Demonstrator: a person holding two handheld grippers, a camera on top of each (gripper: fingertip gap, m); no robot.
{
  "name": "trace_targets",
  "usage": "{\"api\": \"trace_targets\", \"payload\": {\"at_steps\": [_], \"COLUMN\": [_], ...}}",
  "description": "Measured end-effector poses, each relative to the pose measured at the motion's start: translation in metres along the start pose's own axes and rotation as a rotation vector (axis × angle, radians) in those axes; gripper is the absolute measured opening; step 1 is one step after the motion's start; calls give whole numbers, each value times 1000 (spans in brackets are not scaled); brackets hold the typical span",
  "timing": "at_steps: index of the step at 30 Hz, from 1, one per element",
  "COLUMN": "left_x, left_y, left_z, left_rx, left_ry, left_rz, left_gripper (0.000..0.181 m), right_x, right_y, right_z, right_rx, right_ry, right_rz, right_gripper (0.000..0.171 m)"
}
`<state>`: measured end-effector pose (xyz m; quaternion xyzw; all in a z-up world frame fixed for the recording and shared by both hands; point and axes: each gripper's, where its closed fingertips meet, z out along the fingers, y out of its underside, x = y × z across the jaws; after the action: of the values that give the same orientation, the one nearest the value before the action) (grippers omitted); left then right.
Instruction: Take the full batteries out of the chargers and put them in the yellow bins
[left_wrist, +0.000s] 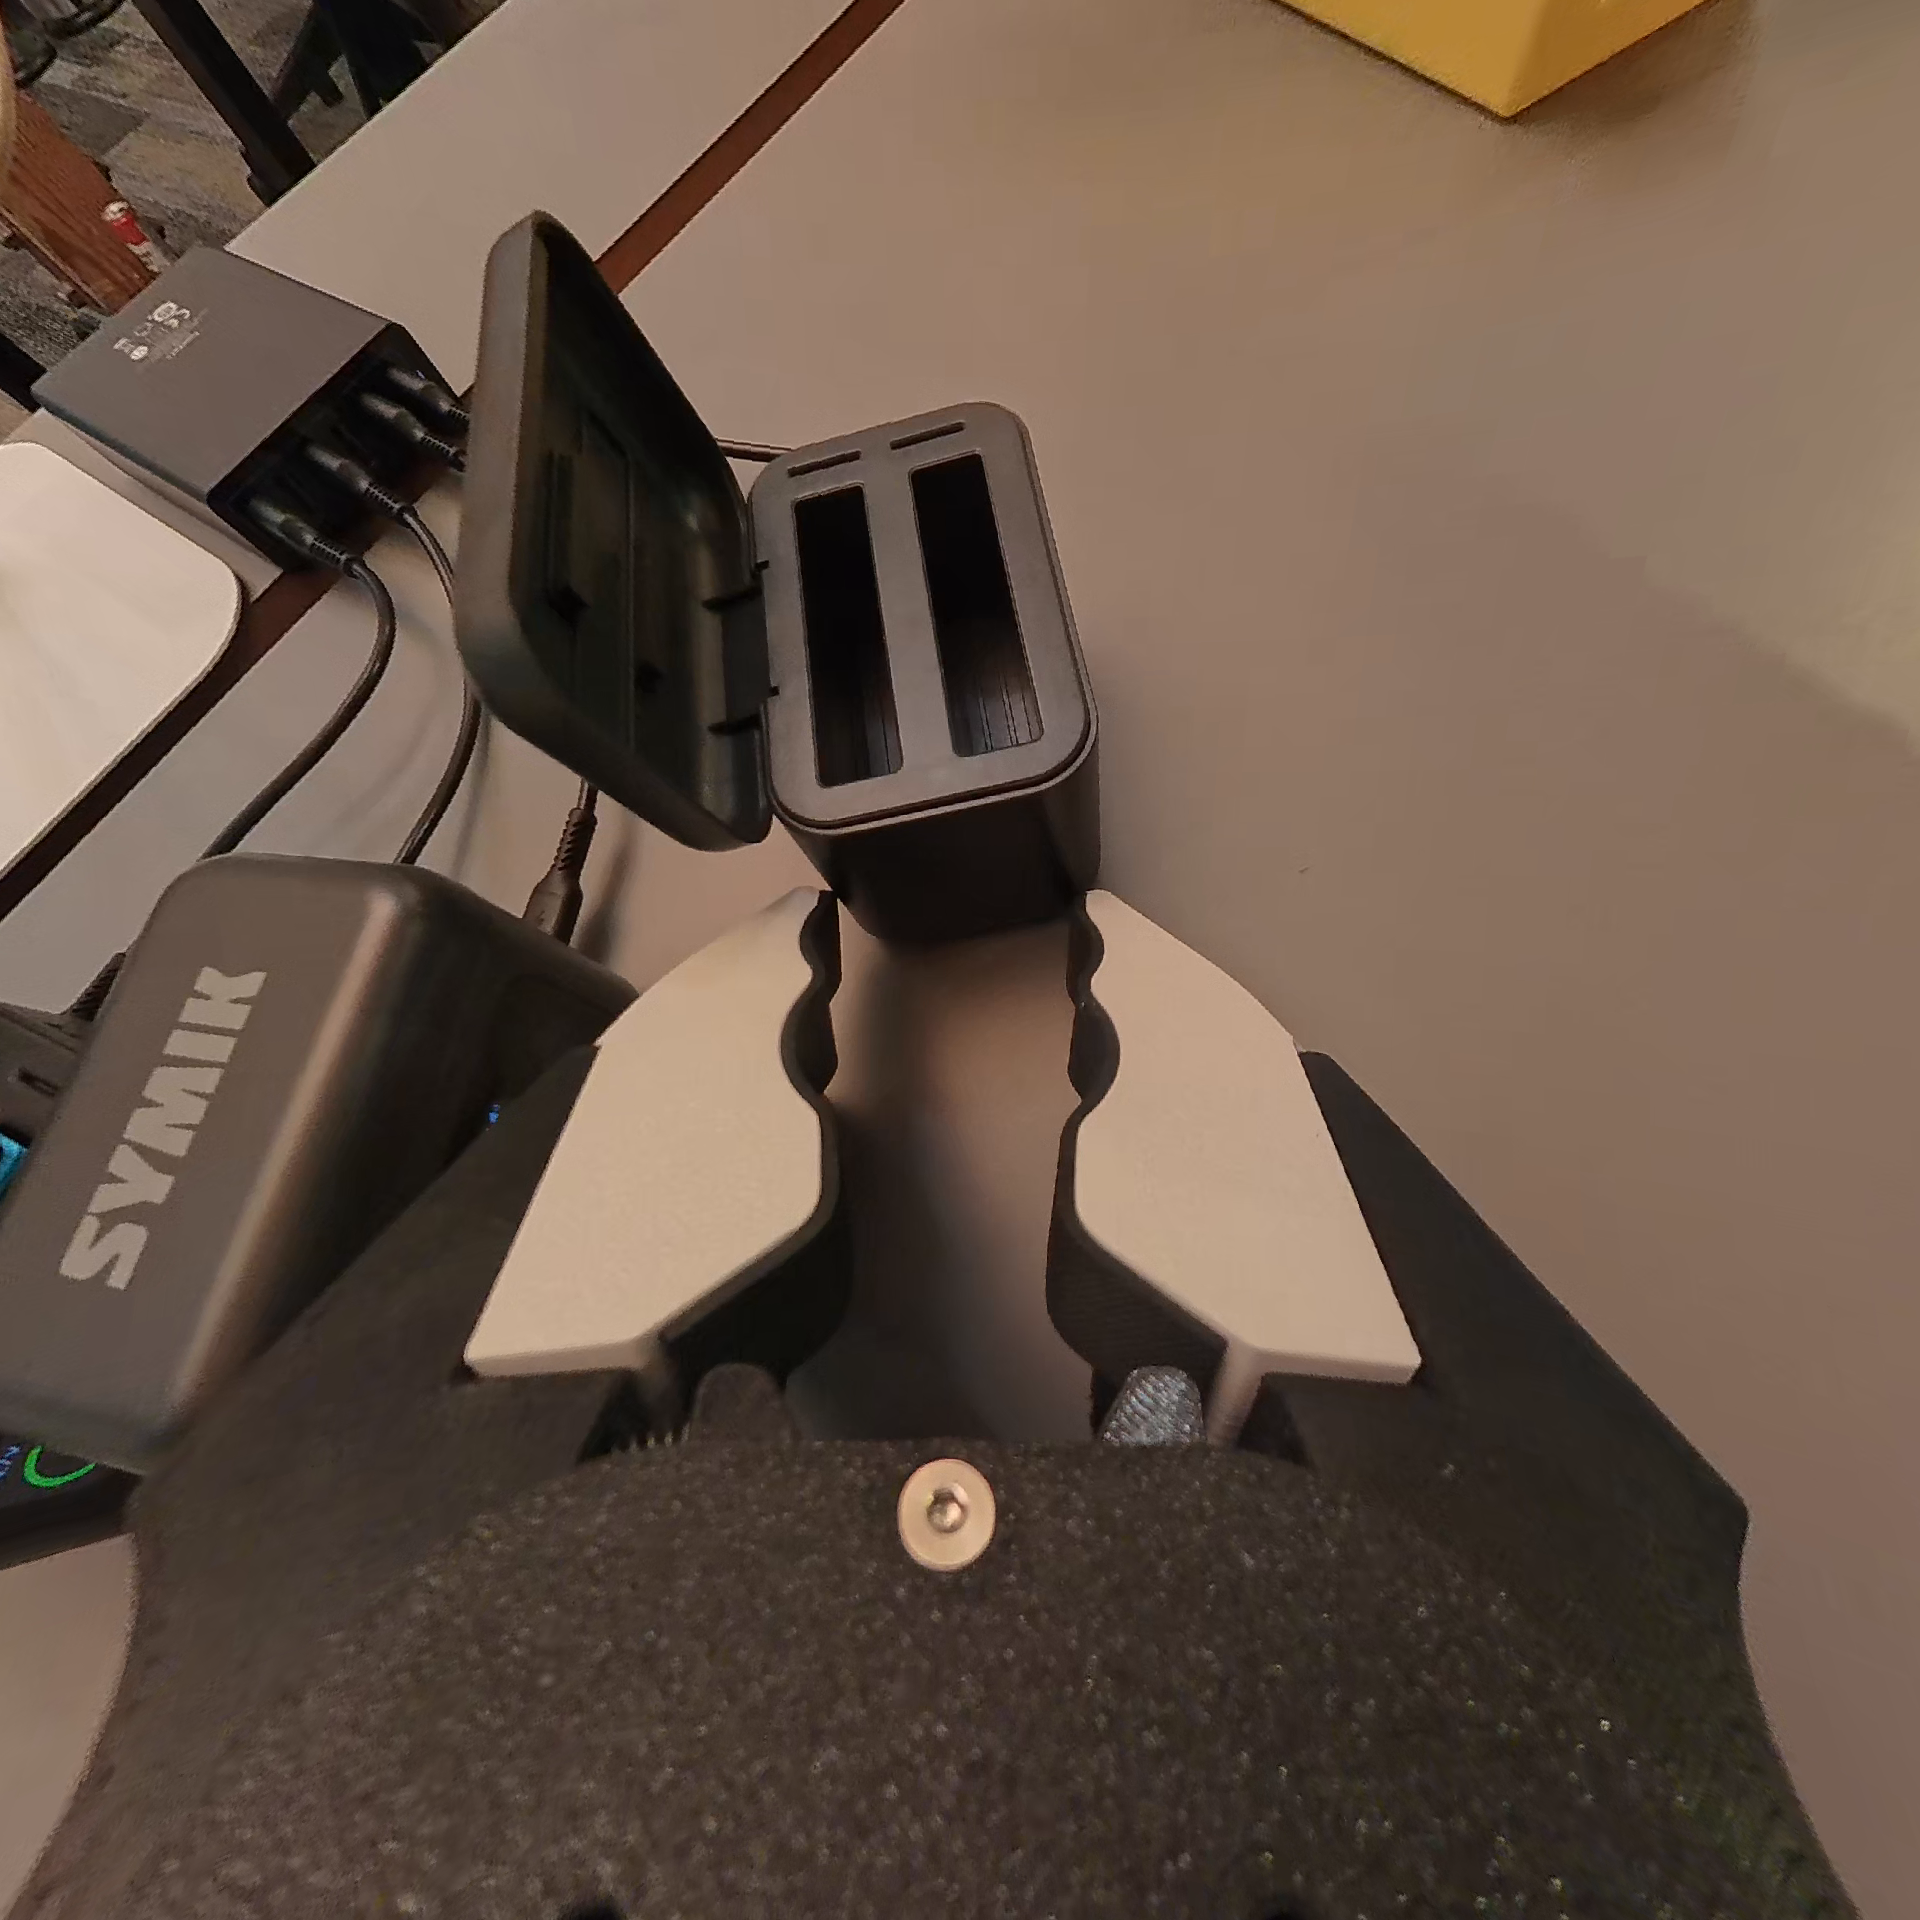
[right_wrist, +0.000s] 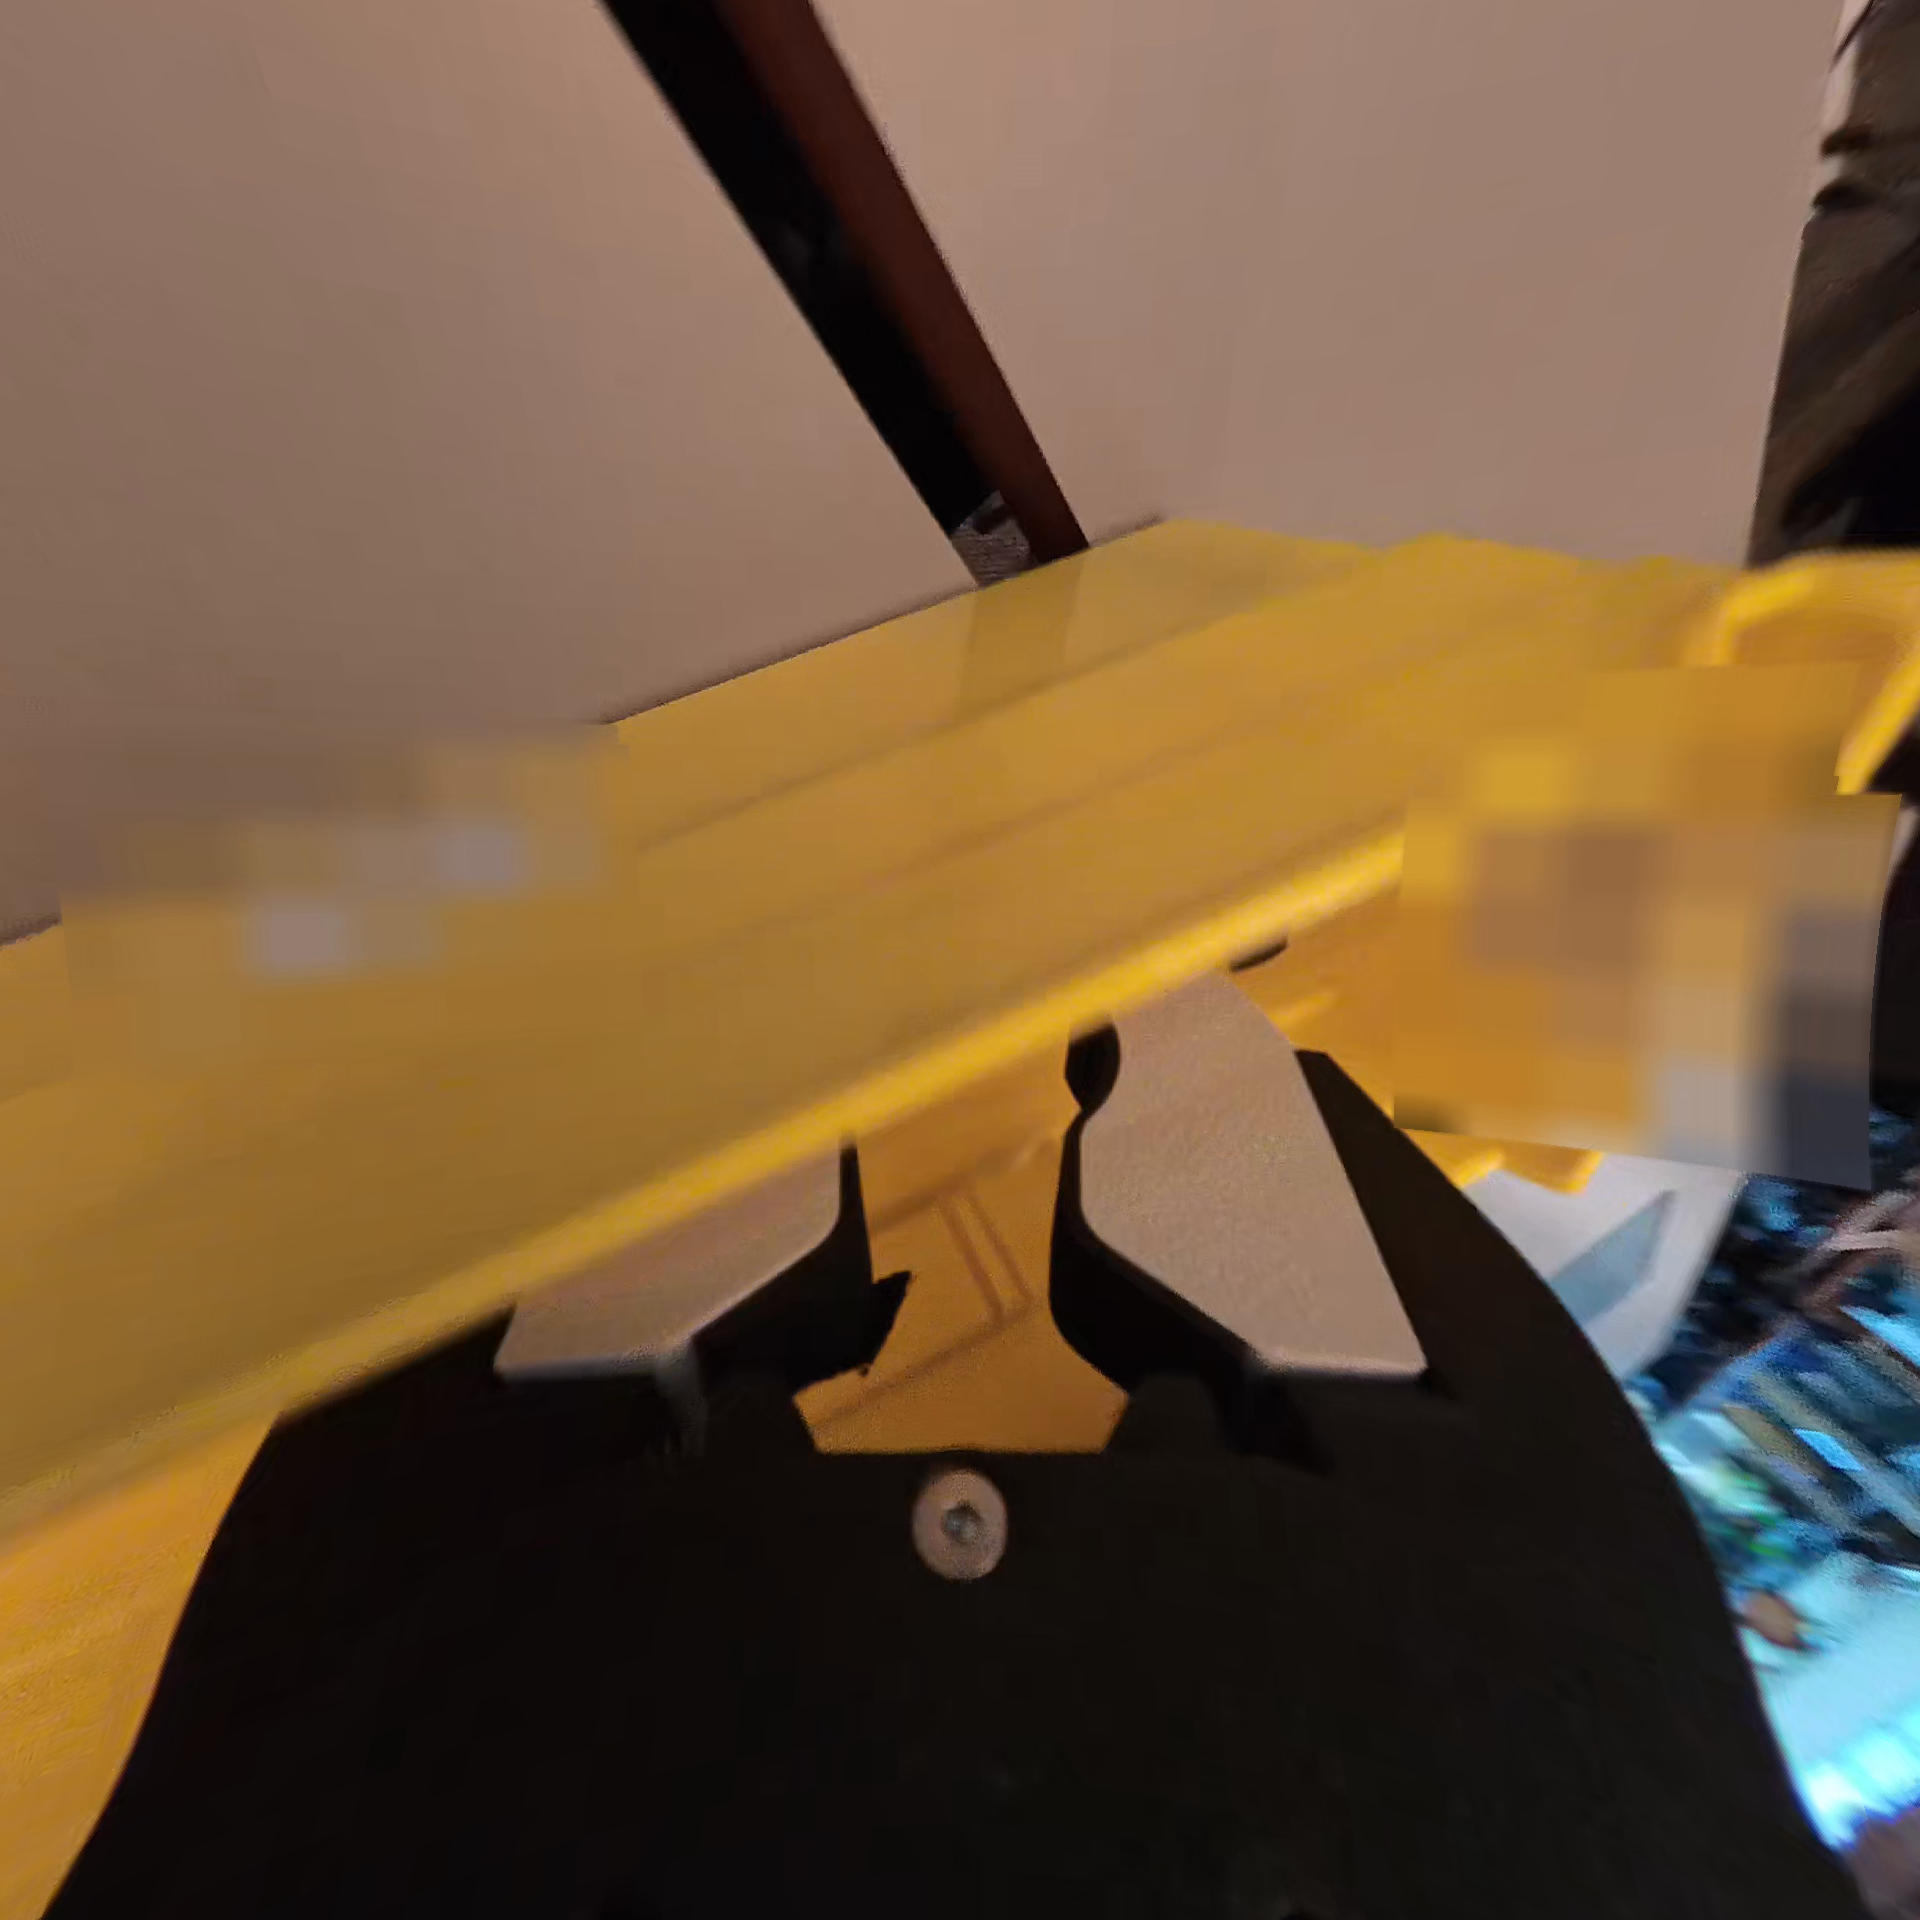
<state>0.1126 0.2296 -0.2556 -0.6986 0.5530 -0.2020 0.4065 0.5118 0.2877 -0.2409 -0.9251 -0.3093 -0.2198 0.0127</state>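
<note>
A black charger (left_wrist: 940, 665) stands on the grey table with its lid (left_wrist: 597, 540) swung open to the left. Both of its slots are empty. My left gripper (left_wrist: 956, 920) clasps the charger's near lower end, one fingertip against each side. A corner of a yellow bin (left_wrist: 1507, 52) shows at the top right. In the right wrist view my right gripper (right_wrist: 961, 1153) reaches into a yellow bin (right_wrist: 727, 987). Its jaws stand apart, the bin floor (right_wrist: 966, 1382) shows between them, and the rim hides the fingertips. No battery is visible.
A second black charger block with white lettering (left_wrist: 218, 1122) sits close to my left finger. Behind it are a black power hub (left_wrist: 218, 343), its cables (left_wrist: 364, 665) and a white object (left_wrist: 83, 623). A dark gap (right_wrist: 894, 312) splits the tables. A person's dark clothing (right_wrist: 1849, 260) is at the right.
</note>
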Motion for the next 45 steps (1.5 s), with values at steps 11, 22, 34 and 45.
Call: {"api": "trace_targets", "payload": {"at_steps": [11, 22, 34, 45], "left_x": [0, 1, -1, 5], "left_y": [0, 0, 1, 10], "left_z": [-1, -1, -1, -8], "left_rx": [1, 2, 0, -84], "left_ry": [-3, -3, -6, -16], "left_rz": [3, 6, -5, 37], "left_gripper": [41, 41, 46, 49], "right_x": [9, 32, -141, -292], "right_y": [-7, -36, -133, -167], "right_z": [-24, -109, -246, -157], "right_rx": [48, 405, 1075, 924], "right_ry": [-167, 10, -237, -452], "right_rz": [654, 742, 509, 208], "right_gripper": [49, 54, 60, 103]}}
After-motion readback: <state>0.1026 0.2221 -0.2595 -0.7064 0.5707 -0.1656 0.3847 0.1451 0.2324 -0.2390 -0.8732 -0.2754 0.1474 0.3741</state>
